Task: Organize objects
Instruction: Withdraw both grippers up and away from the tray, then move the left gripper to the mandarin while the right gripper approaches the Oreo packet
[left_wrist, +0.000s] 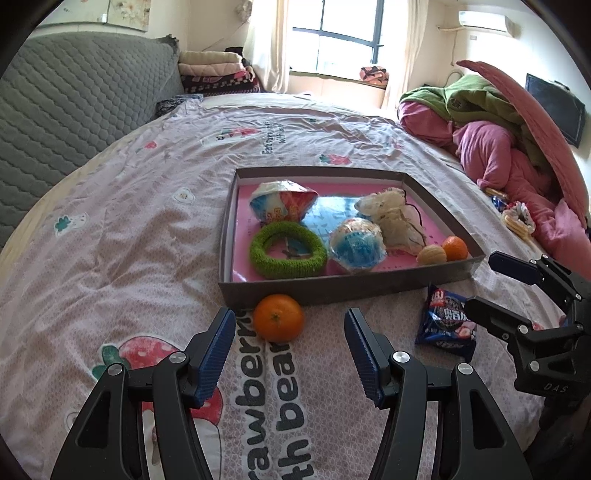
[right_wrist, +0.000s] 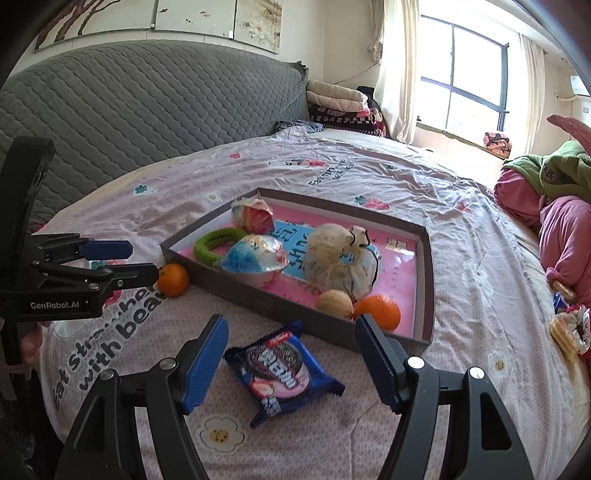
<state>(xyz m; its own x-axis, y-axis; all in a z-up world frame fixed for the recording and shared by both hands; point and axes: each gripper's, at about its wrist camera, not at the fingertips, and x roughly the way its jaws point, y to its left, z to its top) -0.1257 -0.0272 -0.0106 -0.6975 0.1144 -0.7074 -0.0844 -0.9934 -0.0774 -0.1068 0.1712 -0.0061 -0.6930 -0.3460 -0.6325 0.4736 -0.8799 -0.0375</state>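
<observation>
A grey box tray lies on the bed and holds two wrapped balls, a green ring, a white bag, a tan ball and an orange. A loose orange lies on the sheet against the tray's front wall. My left gripper is open and empty, just short of that orange. A blue cookie packet lies in front of the tray. My right gripper is open and empty, straddling the packet from above.
The bed sheet spreads wide to the left. A grey quilted headboard stands behind. Pink and green bedding is piled at the right, with snack packets beside it. Folded blankets lie by the window.
</observation>
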